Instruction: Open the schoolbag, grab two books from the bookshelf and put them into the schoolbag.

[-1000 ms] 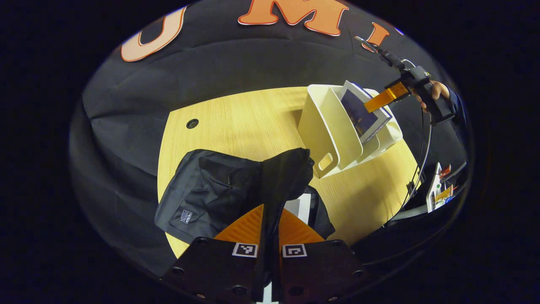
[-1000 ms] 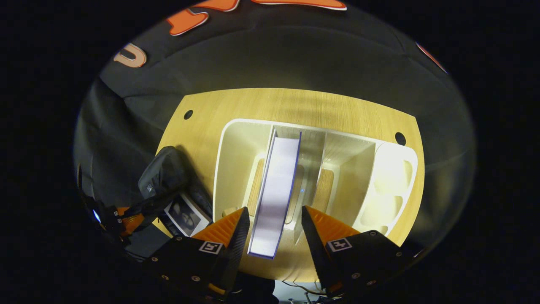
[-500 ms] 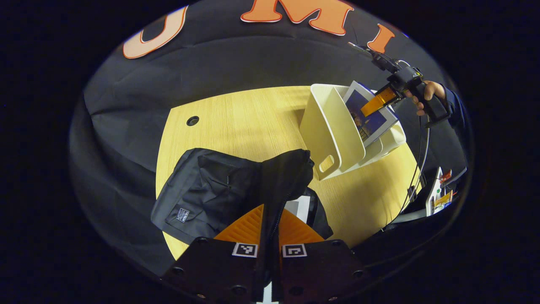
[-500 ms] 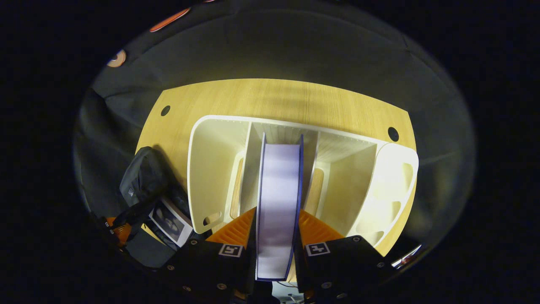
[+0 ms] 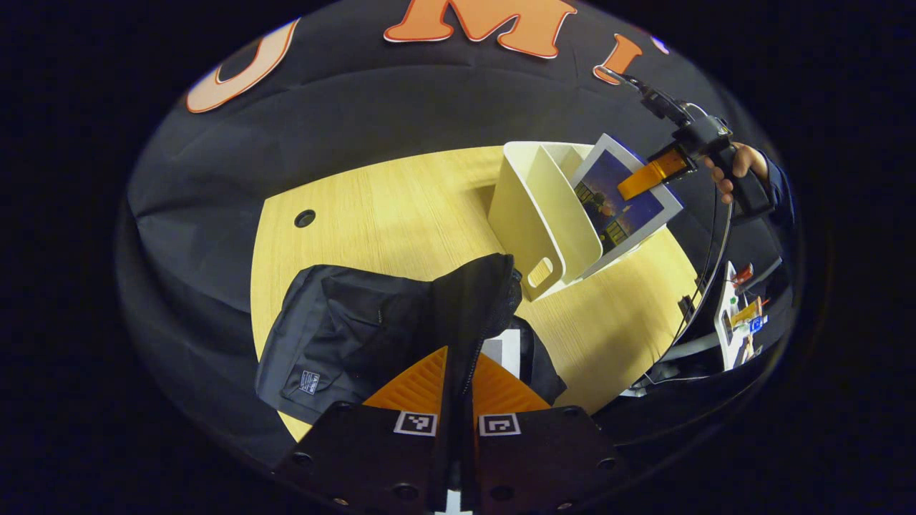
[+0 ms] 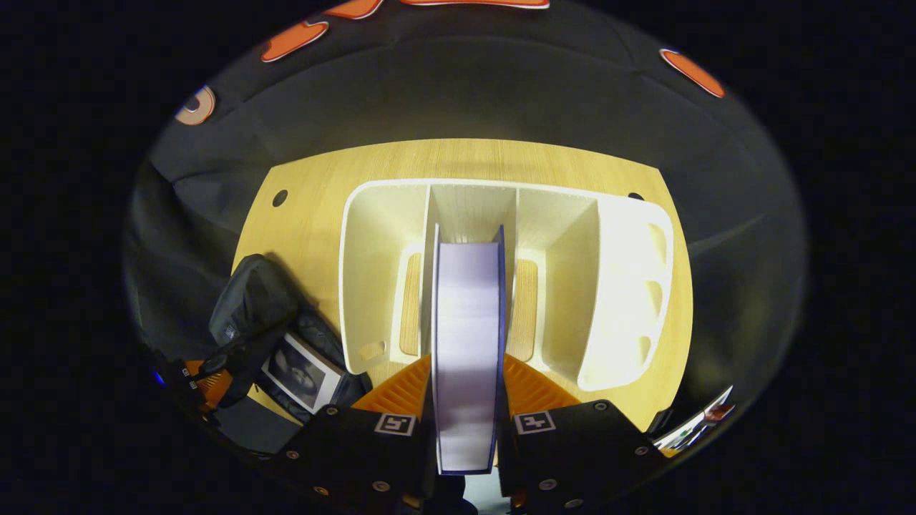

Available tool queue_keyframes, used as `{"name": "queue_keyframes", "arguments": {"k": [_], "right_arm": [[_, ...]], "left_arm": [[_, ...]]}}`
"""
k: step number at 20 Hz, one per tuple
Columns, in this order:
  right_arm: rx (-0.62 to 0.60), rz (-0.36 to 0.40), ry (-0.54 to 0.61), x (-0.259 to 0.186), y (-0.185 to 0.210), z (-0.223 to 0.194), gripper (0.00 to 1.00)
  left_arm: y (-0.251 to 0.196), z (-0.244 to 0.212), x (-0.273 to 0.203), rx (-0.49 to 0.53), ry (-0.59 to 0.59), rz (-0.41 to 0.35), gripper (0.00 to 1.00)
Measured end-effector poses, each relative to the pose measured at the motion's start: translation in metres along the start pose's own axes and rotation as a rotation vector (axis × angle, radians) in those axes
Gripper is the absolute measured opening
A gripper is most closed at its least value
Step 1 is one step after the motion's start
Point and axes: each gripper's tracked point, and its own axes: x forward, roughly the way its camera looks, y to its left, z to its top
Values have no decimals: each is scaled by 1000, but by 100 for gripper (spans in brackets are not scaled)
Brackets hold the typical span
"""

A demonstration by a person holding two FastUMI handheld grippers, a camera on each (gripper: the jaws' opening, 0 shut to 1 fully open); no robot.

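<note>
The black schoolbag (image 5: pixel 343 332) lies on the wooden table (image 5: pixel 401 207), and my left gripper (image 5: pixel 461 352) is shut on its raised flap (image 5: pixel 476 293). One book (image 5: pixel 509 347) lies inside the bag, also seen as a book (image 6: pixel 300 370) in the schoolbag (image 6: pixel 250 311). The white bookshelf (image 5: pixel 533 214) stands behind. My right gripper (image 6: pixel 466 357) is shut on a blue-covered book (image 6: pixel 466 307), seen edge-on, raised above the bookshelf (image 6: pixel 379 272) and its middle slot. From the left gripper view this book (image 5: pixel 622 204) tilts out of the shelf, held by the right gripper (image 5: pixel 647 175) and a hand (image 5: pixel 741 161).
The table has a cable hole (image 5: pixel 305 218) at the far left and another (image 6: pixel 635 196) behind the shelf. A cable (image 5: pixel 708 265) hangs from the right gripper. Small colourful items (image 5: pixel 741 315) sit beyond the table's right edge.
My right gripper went from open around the book to shut on it, and the book has risen and tilted out of the shelf slot. My left gripper still holds the flap.
</note>
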Motion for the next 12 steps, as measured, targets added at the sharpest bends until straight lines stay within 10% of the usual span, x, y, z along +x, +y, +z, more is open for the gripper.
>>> {"name": "queue_keyframes", "arguments": {"k": [12], "right_arm": [[243, 52, -47, -56, 3, -113, 35]], "left_arm": [[-7, -1, -3, 123, -21, -88, 7]]}}
